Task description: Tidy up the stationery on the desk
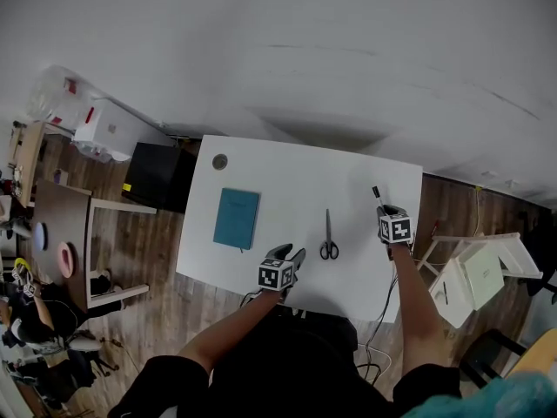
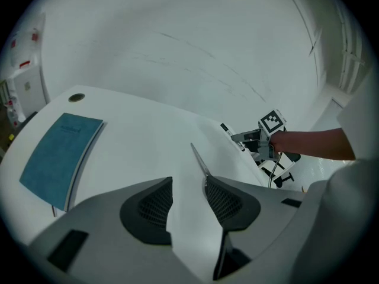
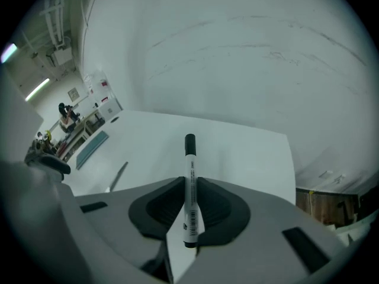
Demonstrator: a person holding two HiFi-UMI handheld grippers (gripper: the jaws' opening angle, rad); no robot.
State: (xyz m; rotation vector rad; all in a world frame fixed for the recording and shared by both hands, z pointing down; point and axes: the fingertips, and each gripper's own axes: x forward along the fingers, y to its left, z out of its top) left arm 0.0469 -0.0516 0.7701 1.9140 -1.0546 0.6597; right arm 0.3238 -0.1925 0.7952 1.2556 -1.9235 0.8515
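The step in hand looks like the pickup of the marker [image 3: 189,182]: the right hand-held gripper [image 3: 189,205] has its jaws closed on the marker's white barrel, with the black cap pointing away past the fingertips, at the far right part of the white table [image 1: 287,177]. The left hand-held gripper [image 2: 188,185] is open and holds nothing; it hangs over the near edge of the table, and the scissors [image 1: 328,236] lie just beside it, blades closed and pointing away from the person. A teal notebook [image 1: 237,219] lies flat on the left part of the table, well apart from both. No pen holder or tray shows in any view, so where the marker belongs cannot be told; the next move probably calls for carrying it towards the notebook to gather the things together. The scissors lie between the marker and the notebook, so the marker would have to pass over them. A black box [image 1: 157,175] stands on the floor beside the table's left side.
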